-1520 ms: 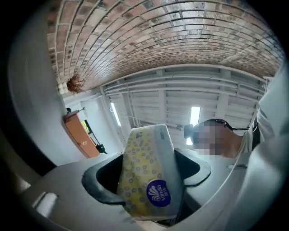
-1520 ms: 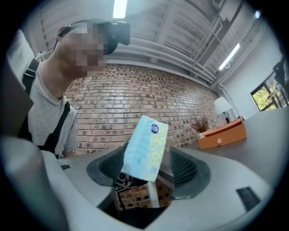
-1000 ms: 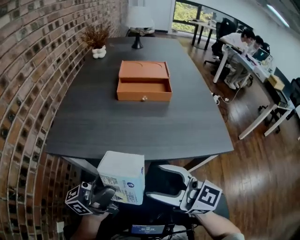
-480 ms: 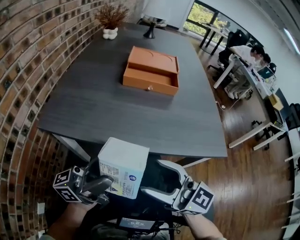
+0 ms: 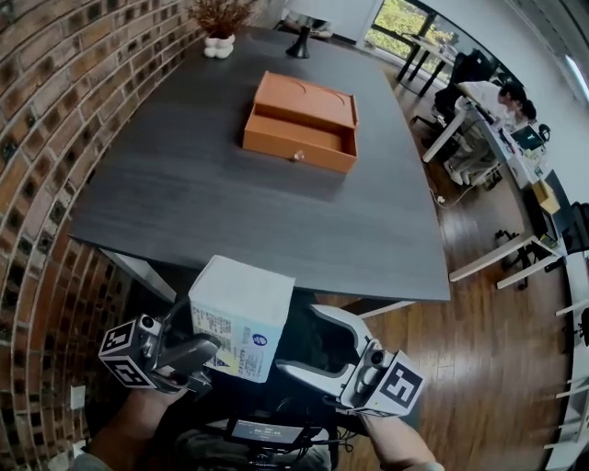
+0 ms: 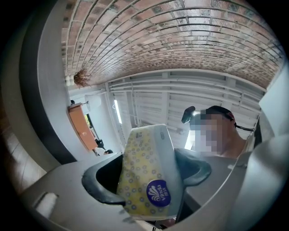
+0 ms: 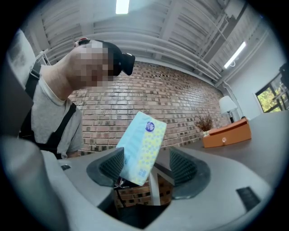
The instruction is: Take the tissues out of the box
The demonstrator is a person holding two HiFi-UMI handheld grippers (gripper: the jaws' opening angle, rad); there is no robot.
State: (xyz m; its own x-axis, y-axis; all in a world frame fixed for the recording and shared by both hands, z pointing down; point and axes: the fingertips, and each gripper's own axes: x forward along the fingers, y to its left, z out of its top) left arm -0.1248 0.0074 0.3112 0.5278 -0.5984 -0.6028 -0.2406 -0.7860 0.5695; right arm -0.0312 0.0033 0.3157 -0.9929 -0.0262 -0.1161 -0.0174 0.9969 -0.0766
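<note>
A pale blue and yellow tissue pack (image 5: 241, 317) hangs in front of the table's near edge, below its top. My left gripper (image 5: 213, 348) is shut on its lower part; in the left gripper view the pack (image 6: 144, 158) fills the gap between the two pads of the left gripper (image 6: 149, 180). My right gripper (image 5: 308, 342) stands open just right of the pack, nothing between its fingers. The right gripper view shows the pack (image 7: 142, 149) tilted beyond the right gripper (image 7: 149, 169). The orange box (image 5: 302, 124), its drawer pulled out, sits far back on the table.
The dark table (image 5: 230, 212) runs along a brick wall (image 5: 55, 138) at the left. A dried plant in a white vase (image 5: 219, 18) and a lamp base (image 5: 299, 41) stand at its far end. People sit at desks (image 5: 488, 92) at the right, over wooden floor.
The head view has swung, so the table sits higher and more slanted in the picture. Both grippers and the held pack stay close together near the bottom; the left one drifted slightly left.
</note>
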